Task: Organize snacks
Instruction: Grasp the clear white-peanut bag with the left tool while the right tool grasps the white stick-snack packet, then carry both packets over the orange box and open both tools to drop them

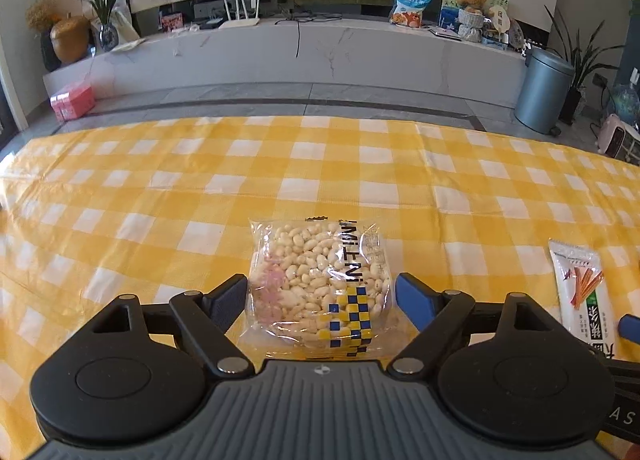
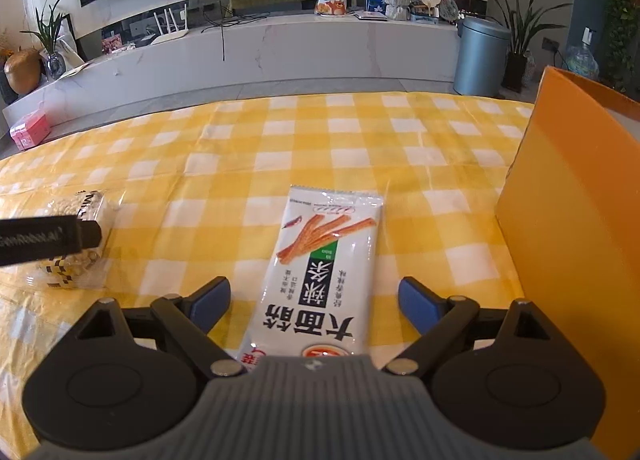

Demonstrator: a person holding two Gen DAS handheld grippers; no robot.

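Both views are brightly lit by daylight, and the yellow checked tabletop (image 1: 320,180) is washed with pale glare along its left side. Reflections are seen on the clear puffed-rice packet (image 1: 318,284) and the white spicy-strip packet (image 2: 320,260). Straight lines are bent by fisheye distortion, corners are darkened, and far details are softened

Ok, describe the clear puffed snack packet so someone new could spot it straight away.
On the yellow checked tablecloth, look between the open left gripper fingers. The clear packet shows pale puffed pieces and a blue-yellow checked strip; the neighbouring packet is opaque white with orange sticks.
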